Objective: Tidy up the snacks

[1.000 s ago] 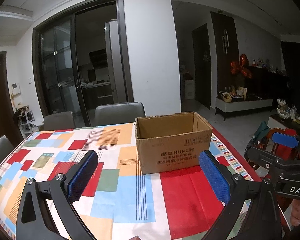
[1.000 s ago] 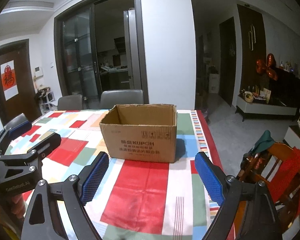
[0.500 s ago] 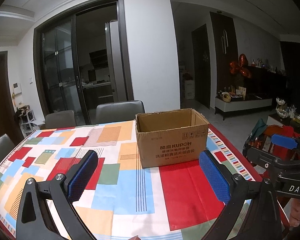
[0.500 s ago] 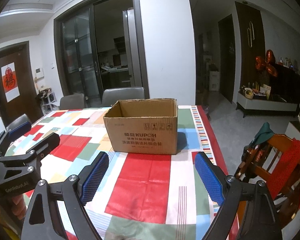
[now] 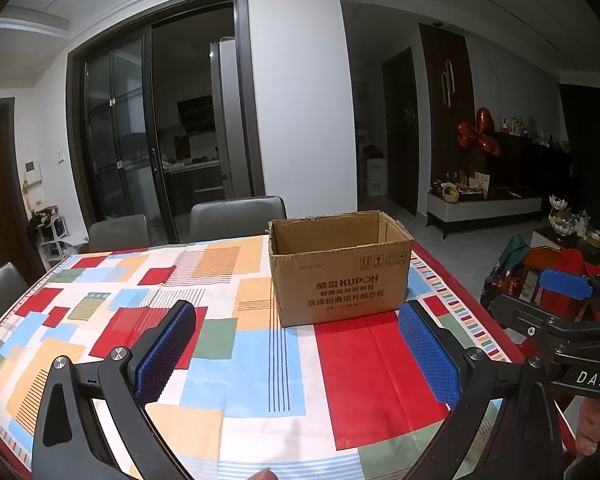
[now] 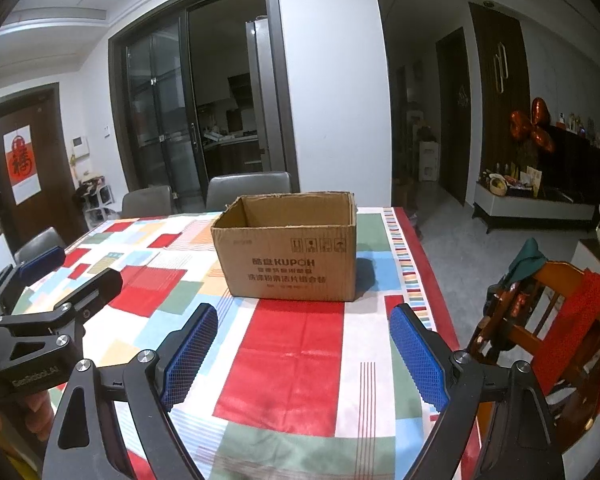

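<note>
- So there's a plain brown corrugated cardboard box (image 5: 342, 272) sitting on the surface (image 5: 228, 360), over toward the right edge. Top flaps are gone or folded away, the rim looks a bit ragged, and there's dark printed lettering plus little handling icons on the front face.
- Inside the box, all you can see is bare cardboard on the upper inner walls. The bottom is hidden from both angles, so can't say what's in it, if anything.
- The surface is covered with a patchwork-print tablecloth (image 6: 300, 360): flat blocks of red, light blue, orange, green and white, some striped patches, with a red border and a strip of little coloured dashes along the right side.
- Left gripper (image 5: 298, 354): jaws spread wide, nothing between them. Black angular plastic arms with silver bolts, and blue pads (image 5: 166, 354) with a fine mesh-like texture. It hangs over the near part of the cloth, well short of the box.
- Right gripper (image 6: 302, 358): same build, also wide apart and empty, pointed at the box from the near side, not touching it.
- Grey padded chairs (image 5: 236, 218) stand along the far side, and a glossy wooden chair (image 6: 540, 320) with red fabric draped on it is off to the right.
</note>
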### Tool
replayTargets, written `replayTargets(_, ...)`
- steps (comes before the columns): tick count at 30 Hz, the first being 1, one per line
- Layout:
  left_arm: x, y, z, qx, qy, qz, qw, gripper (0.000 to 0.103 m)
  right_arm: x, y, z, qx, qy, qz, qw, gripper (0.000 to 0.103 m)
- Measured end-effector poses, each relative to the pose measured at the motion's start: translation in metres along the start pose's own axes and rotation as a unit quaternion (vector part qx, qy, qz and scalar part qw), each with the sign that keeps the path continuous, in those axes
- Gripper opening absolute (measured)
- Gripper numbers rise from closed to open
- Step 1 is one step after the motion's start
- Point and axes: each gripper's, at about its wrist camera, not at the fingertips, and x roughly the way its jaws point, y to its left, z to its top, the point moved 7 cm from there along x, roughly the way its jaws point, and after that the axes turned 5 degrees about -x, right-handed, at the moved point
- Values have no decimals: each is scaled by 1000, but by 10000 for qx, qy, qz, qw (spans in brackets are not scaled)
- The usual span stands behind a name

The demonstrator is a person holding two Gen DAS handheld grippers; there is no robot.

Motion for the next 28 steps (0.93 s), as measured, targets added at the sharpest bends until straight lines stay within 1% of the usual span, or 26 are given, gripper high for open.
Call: replayTargets(28,-5,3,2,-39,-55,29,10000,103,-3,3,-5,-4,41,6,10000,89)
